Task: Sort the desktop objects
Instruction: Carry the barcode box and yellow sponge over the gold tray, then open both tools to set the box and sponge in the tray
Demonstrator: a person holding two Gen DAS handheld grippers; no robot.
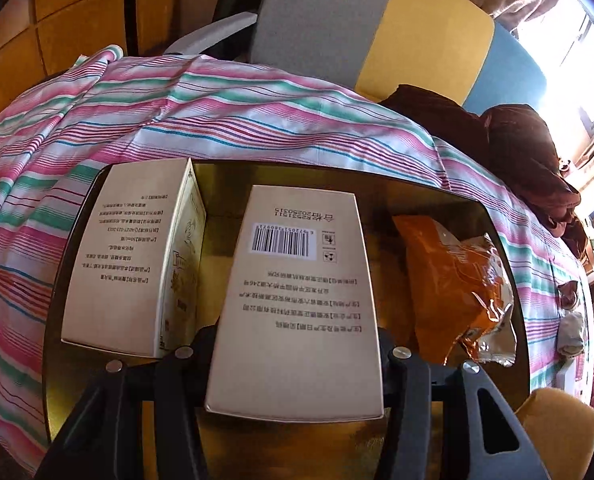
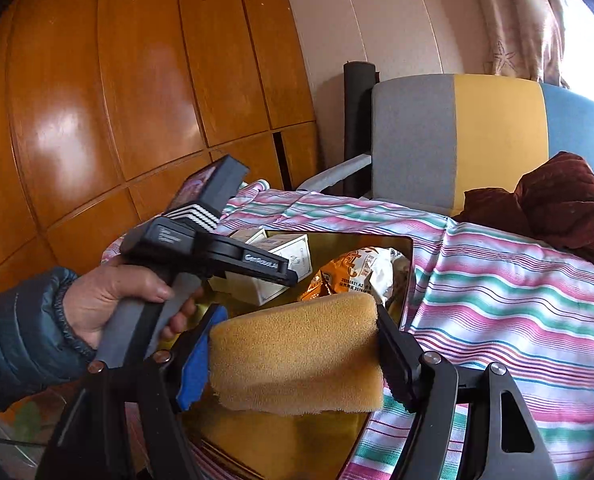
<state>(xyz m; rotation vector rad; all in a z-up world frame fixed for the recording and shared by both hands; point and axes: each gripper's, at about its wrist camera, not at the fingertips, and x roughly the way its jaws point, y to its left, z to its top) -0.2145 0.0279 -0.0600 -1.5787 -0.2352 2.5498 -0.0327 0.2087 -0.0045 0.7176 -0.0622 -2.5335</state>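
My left gripper (image 1: 295,340) is shut on a cream box with a barcode (image 1: 297,280), one finger on each long side, over a shiny gold tray (image 1: 337,172). A second cream box (image 1: 125,256) stands in the tray's left part, and an orange snack bag (image 1: 453,280) lies in its right part. My right gripper (image 2: 297,340) is shut on a yellow sponge (image 2: 297,360), held above the tray's near end (image 2: 281,440). The sponge's corner (image 1: 557,424) shows at the lower right of the left wrist view. Whether the held box touches the tray floor I cannot tell.
The tray rests on a pink, green and white striped cloth (image 2: 497,300). Behind it stand a chair with a grey, yellow and blue back (image 2: 477,140) and a brown garment (image 2: 557,200). Wooden cabinet panels (image 2: 137,100) fill the left. A person's hand (image 2: 109,300) holds the left tool.
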